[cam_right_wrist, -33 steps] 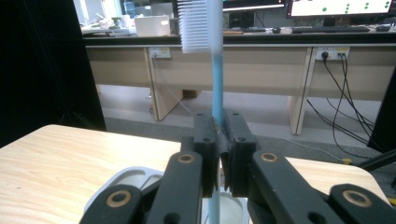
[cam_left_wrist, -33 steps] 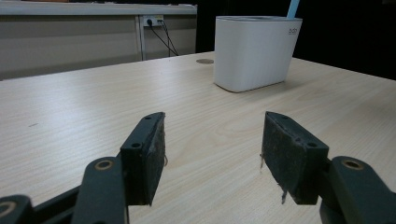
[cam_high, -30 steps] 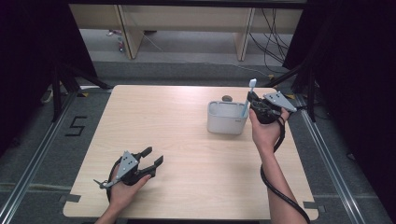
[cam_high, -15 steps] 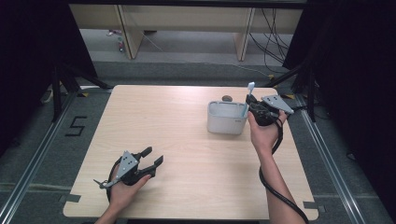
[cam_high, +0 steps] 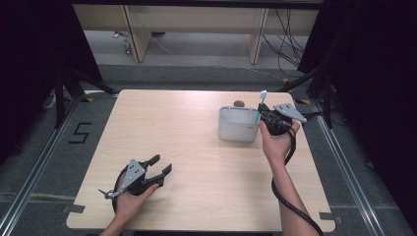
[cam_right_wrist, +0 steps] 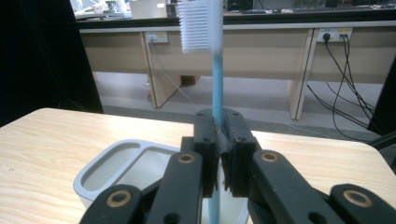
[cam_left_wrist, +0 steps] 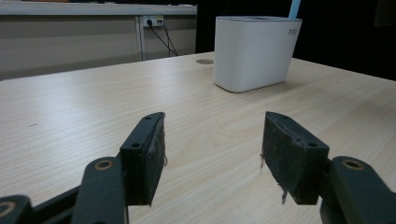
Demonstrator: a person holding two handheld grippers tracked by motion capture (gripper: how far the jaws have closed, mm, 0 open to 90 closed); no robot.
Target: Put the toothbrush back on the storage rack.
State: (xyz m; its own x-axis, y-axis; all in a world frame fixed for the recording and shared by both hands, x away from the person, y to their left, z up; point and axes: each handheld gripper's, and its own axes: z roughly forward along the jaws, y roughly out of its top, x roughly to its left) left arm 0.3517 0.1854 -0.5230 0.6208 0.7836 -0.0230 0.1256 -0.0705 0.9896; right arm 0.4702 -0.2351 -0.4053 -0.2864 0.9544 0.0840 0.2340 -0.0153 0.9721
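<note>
Item in hand: blue toothbrush (cam_right_wrist: 215, 70), upright, clamped in your right gripper (cam_right_wrist: 219, 154) over the white holder (cam_high: 238, 124) at centre right; next, lower it straight into a compartment (left gripper (cam_left_wrist: 212, 154) gapes wide, idle).

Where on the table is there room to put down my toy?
The table is bare across its whole left and middle, from the far edge down to the left gripper. It gets crowded at the far right, where the white holder stands beside the right gripper holding a toothbrush.
</note>
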